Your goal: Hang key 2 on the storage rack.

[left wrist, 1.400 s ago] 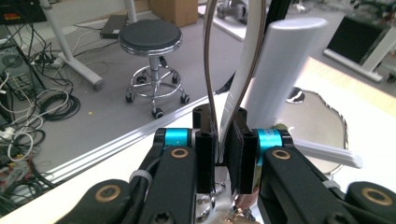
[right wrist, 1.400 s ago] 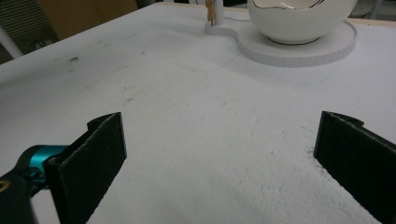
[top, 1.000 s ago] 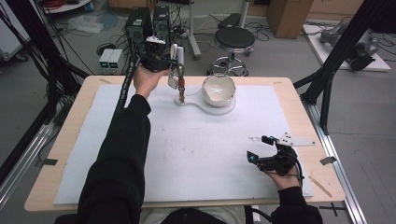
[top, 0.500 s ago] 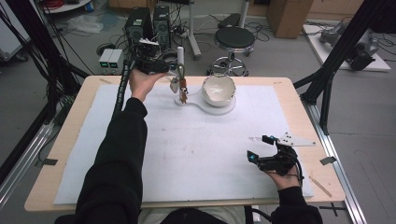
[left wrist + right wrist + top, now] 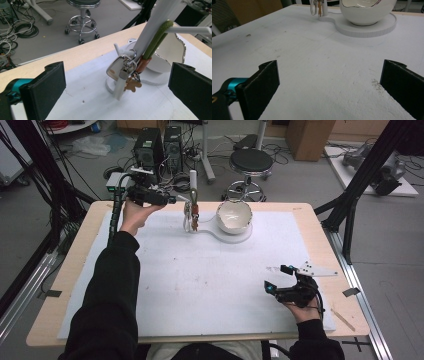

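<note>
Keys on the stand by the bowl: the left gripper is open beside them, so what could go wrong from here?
1. The keys hang from the stand by a green loop; the left gripper, whose jaws have just been opening, sits close and could catch them while pulling away.
2. A knock to the stand might tip it toward the bowl on the same base.

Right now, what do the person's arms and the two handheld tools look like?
Both arms wear black long sleeves. The left tool has a dark body with a thick black cable trailing along the forearm. The right tool is black with teal accents and carries a grey three-cornered plate on top. Each tool's own camera shows two flat black pads and a teal fitting.
</note>
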Motion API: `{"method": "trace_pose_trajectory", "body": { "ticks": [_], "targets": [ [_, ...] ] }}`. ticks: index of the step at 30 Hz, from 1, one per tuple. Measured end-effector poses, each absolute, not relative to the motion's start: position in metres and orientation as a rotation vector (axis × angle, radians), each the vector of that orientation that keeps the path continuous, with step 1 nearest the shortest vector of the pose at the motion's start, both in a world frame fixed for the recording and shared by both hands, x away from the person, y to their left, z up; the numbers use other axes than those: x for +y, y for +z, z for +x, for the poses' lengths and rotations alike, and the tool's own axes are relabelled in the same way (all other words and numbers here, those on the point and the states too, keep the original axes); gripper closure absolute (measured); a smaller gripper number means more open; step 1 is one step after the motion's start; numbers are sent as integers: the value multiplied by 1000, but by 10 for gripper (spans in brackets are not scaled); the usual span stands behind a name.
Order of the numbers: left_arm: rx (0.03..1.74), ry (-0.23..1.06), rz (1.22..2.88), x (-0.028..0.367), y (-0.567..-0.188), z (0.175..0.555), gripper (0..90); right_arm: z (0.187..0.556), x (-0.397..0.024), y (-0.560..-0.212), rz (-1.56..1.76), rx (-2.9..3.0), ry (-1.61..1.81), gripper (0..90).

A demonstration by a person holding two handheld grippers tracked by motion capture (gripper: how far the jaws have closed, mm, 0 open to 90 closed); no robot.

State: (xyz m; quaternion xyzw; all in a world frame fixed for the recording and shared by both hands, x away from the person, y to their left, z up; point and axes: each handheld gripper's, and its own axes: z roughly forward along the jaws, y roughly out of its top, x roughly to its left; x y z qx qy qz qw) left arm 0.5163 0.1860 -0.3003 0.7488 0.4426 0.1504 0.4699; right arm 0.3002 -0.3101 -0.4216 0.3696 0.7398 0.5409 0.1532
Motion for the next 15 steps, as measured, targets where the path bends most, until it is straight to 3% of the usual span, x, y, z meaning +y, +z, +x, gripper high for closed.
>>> {"method": "trace_pose_trajectory", "body": {
  "ticks": [15],
  "targets": [
    [1036,406,1875,214,-321,454,17,301,-310,-422,1059,2126,1536,15]
  ]
}}
